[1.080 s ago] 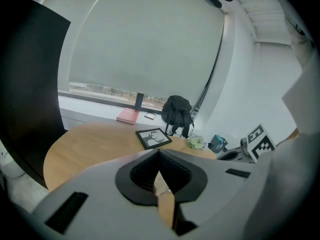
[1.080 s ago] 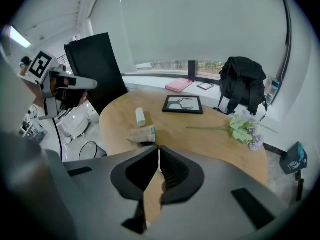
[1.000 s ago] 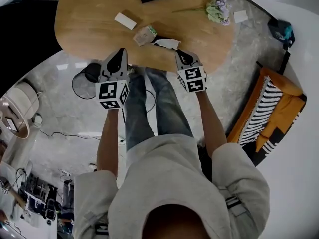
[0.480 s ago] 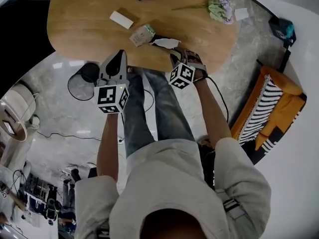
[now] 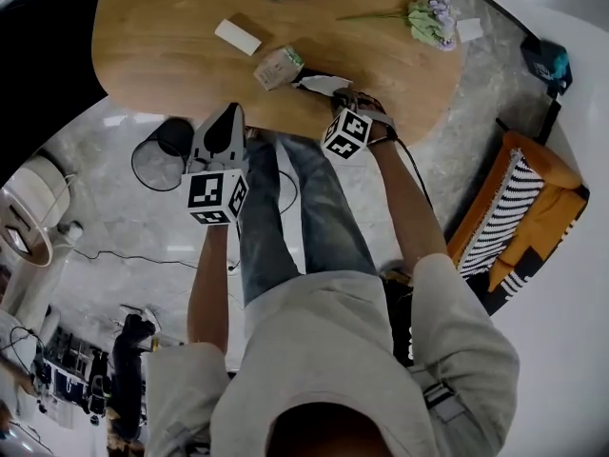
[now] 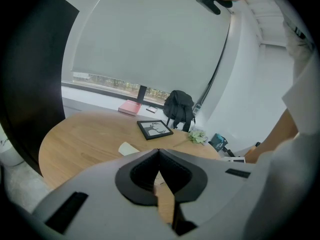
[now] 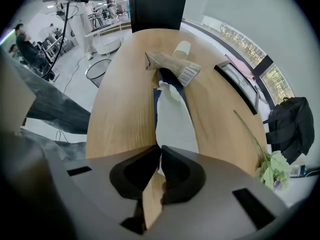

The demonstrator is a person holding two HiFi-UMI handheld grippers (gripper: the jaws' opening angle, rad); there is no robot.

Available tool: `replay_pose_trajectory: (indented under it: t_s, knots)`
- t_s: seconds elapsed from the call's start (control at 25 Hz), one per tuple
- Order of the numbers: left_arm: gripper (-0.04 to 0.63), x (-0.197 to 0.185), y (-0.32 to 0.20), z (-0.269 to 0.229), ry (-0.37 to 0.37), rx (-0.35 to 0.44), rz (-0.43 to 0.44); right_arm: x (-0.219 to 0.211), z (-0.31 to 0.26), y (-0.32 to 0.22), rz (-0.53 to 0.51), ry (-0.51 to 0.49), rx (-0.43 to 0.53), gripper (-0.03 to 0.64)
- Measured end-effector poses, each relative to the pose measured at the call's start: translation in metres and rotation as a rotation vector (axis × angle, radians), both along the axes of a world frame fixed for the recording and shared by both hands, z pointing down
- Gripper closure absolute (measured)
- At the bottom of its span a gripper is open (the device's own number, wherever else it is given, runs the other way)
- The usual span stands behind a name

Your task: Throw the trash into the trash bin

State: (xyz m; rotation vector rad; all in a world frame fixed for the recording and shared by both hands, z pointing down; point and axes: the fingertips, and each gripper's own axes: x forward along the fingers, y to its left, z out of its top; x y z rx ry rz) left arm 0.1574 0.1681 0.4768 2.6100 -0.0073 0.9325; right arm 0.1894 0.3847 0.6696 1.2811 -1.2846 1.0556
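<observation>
On the table (image 5: 171, 65), a crumpled carton (image 5: 278, 67) lies just beyond the white wrapper (image 7: 172, 119), which runs lengthwise from the table's edge toward it. The right gripper (image 7: 160, 151), jaws just closing, nips the wrapper's near end. The left gripper (image 6: 159, 151) is closed and empty.

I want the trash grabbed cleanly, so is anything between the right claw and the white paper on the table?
Nothing visible does. The right claw is directly on the white paper, whose near edge sits between the jaws; they have just been closing on it.
</observation>
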Motion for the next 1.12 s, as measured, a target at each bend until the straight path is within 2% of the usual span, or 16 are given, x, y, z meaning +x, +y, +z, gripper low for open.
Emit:
replay_pose_trajectory:
  t_s: [0.2,0.8,0.88,0.96,1.12]
  knots:
    - [0.577,0.001,-0.001,-0.001,0.005,-0.002,-0.005,0.003,-0.012,-0.005,0.046,0.011,0.034,0.584]
    - [0.577,0.018,-0.002,-0.018,0.047,-0.002,-0.018,0.024,-0.093,-0.008,0.174,0.141,0.191,0.586]
    - [0.577,0.019,-0.004,-0.022,0.054,0.002,-0.029,0.034,-0.105,-0.019,0.262,0.121,0.263,0.586]
    - [0.577,0.019,-0.009,-0.025,0.06,0.007,-0.042,0.045,-0.119,-0.035,0.395,0.074,0.359,0.586]
    - [0.577,0.011,-0.02,-0.028,0.068,0.015,-0.085,0.067,-0.143,-0.064,0.656,-0.069,0.56,0.586]
